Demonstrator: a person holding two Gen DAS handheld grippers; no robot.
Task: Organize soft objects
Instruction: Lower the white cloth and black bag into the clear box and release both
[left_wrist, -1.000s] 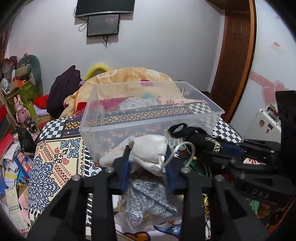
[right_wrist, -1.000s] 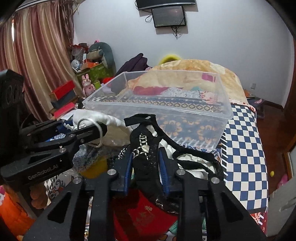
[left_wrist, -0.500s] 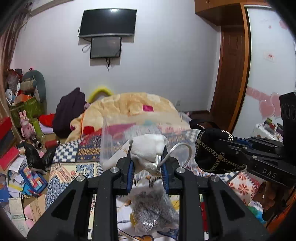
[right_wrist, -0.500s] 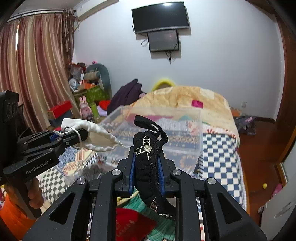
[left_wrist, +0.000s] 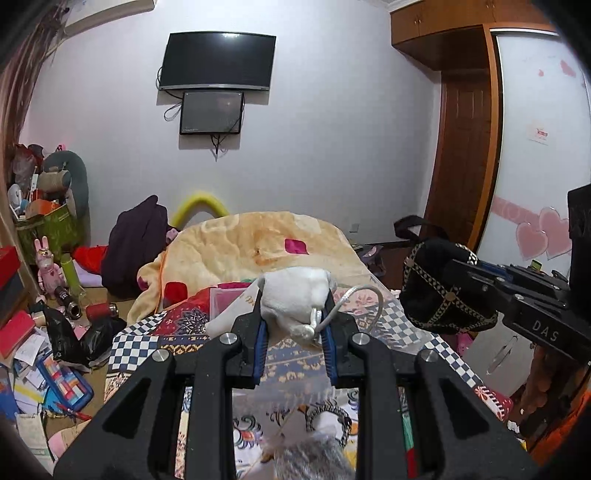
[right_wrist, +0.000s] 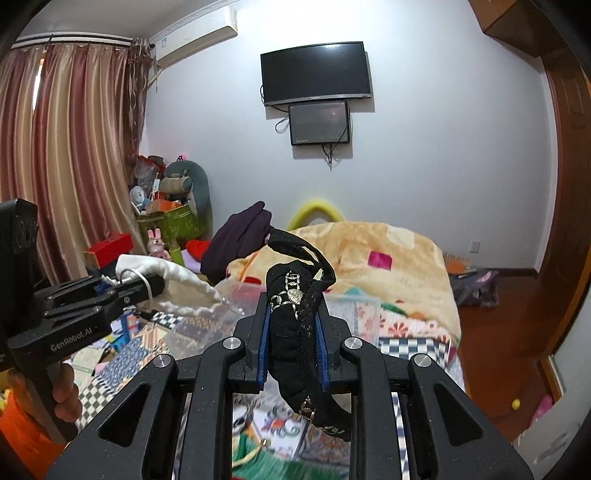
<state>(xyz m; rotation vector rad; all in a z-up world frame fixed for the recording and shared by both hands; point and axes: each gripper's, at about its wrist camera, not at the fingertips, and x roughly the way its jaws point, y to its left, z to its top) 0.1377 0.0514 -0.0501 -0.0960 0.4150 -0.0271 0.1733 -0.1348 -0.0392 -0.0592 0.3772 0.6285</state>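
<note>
My left gripper (left_wrist: 293, 325) is shut on a white drawstring pouch (left_wrist: 291, 295) and holds it in the air above the bed; the pouch also shows in the right wrist view (right_wrist: 173, 284). My right gripper (right_wrist: 291, 328) is shut on a black pouch with gold trim (right_wrist: 295, 314), also lifted; it shows at the right of the left wrist view (left_wrist: 439, 291). The clear plastic bin (right_wrist: 354, 314) lies below and beyond both grippers, mostly hidden by them. A grey knitted item (left_wrist: 310, 458) lies on the bed under the left gripper.
The patterned bedspread (left_wrist: 147, 339) covers the bed, with a yellow blanket (left_wrist: 258, 243) heaped at its far end. Clutter of boxes, toys and papers (left_wrist: 40, 332) fills the floor at the left. A wooden door (left_wrist: 465, 158) stands at the right.
Both grippers have risen well above the bed with their pouches still held. The bin has dropped low in both views.
</note>
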